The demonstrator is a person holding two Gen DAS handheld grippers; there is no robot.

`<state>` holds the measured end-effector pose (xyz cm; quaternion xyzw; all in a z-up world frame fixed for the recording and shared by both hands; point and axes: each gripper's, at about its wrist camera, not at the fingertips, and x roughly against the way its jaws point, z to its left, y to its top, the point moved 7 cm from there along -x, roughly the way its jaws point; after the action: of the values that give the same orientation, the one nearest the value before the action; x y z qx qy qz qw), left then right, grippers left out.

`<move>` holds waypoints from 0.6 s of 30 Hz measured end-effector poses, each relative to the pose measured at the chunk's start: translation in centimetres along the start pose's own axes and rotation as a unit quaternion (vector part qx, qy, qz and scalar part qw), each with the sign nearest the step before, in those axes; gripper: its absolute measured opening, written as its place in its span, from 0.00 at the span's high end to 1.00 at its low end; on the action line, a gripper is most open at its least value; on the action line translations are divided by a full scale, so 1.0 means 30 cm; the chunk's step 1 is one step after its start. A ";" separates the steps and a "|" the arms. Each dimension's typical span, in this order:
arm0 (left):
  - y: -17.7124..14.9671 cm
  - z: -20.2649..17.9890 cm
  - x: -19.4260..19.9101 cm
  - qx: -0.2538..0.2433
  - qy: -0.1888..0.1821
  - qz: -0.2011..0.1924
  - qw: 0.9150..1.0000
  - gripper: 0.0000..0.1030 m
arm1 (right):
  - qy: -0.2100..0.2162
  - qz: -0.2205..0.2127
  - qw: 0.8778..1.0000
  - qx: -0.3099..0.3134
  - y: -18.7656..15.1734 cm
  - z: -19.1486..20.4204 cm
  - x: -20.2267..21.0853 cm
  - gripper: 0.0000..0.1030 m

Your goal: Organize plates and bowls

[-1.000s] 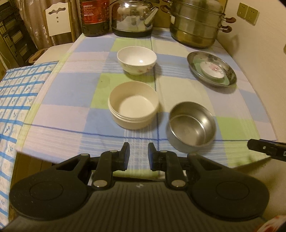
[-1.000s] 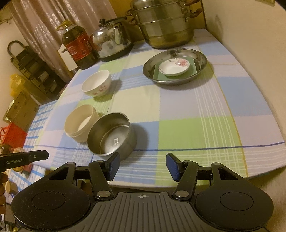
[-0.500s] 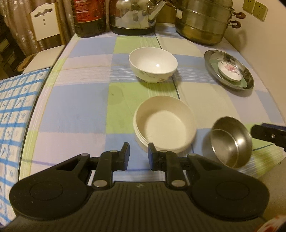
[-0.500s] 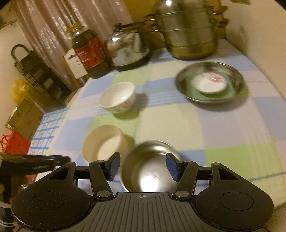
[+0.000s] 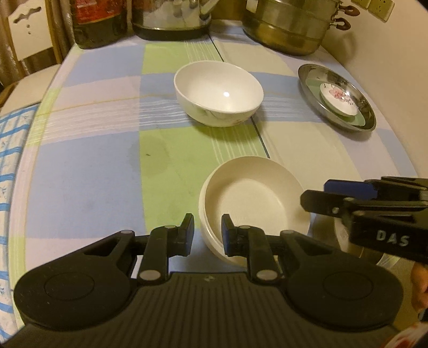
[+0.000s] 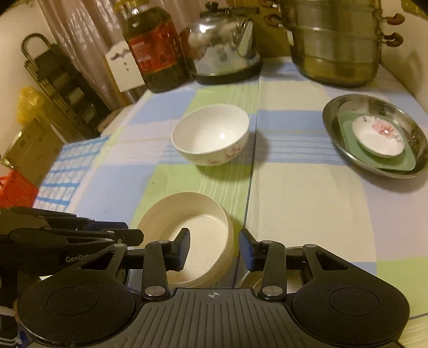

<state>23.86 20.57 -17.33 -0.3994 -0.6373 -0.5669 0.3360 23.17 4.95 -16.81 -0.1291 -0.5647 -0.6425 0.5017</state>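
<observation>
Cream bowl (image 5: 251, 203) sits near the bench (image 5: 88, 187) edge; our left tool (image 5: 207, 233) straddles its rim, barely parted. Our right tool (image 6: 214, 247) has just been narrowing, probably gripping nothing.

This is a home kitchen or dining corner, lit warm and dim. The desk (image 6: 307, 203) wears a checked household cloth in blue, green and lilac. At its far edge, around twelve o'clock, stand a steel kettle (image 6: 222, 50), a stacked steamer pot (image 6: 334, 42) and a large bottle of cooking oil (image 6: 155, 48). A curtain (image 6: 80, 40) hangs at eleven o'clock, with a cardboard box (image 6: 29, 150) and a black rack (image 6: 61, 85) at nine. Wall sockets (image 5: 374, 8) show at one o'clock.
</observation>
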 end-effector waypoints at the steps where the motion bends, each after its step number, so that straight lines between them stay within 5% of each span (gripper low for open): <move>1: 0.002 0.002 -0.009 0.000 -0.004 0.003 1.000 0.82 | -0.005 0.006 1.000 -0.001 0.001 -0.003 -0.015 0.62; 11: 0.006 0.012 -0.072 -0.009 -0.025 0.027 0.999 0.82 | -0.034 0.034 0.999 -0.011 -0.004 -0.026 -0.088 0.66; 18: -0.004 0.015 -0.073 -0.011 -0.031 0.029 0.999 0.84 | -0.034 0.038 0.999 -0.017 -0.016 -0.024 -0.091 0.82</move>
<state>24.77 20.73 -19.38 -0.4386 -0.6294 -0.5514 0.3279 24.34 5.62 -19.33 -0.1806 -0.5652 -0.6273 0.5044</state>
